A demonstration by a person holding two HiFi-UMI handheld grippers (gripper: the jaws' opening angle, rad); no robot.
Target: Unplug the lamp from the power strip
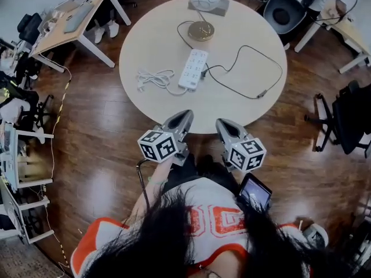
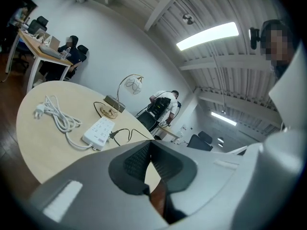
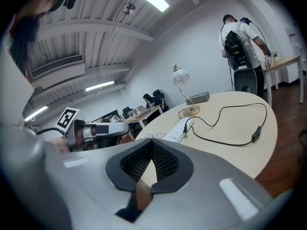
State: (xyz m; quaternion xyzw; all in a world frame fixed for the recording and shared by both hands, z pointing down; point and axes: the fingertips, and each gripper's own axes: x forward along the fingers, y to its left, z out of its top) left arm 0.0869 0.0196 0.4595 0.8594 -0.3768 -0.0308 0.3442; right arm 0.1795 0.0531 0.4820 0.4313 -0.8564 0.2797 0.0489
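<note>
On round table (image 1: 156, 45), power strip (image 1: 193, 68) — black plug (image 1: 204, 72) inserted, lamp (image 1: 201, 31) behind

I'm in an office: a desk (image 1: 58, 33) with a keyboard (image 1: 78, 17) beyond my round table's (image 1: 243, 22) far-left edge, a swivel chair (image 1: 348, 120) off its right edge, strip lights (image 2: 207, 36) overhead.

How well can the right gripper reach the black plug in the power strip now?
Probably yes: only bare table lies between the right gripper and the black plug at the power strip's right edge. Its shut jaws must open first.
</note>
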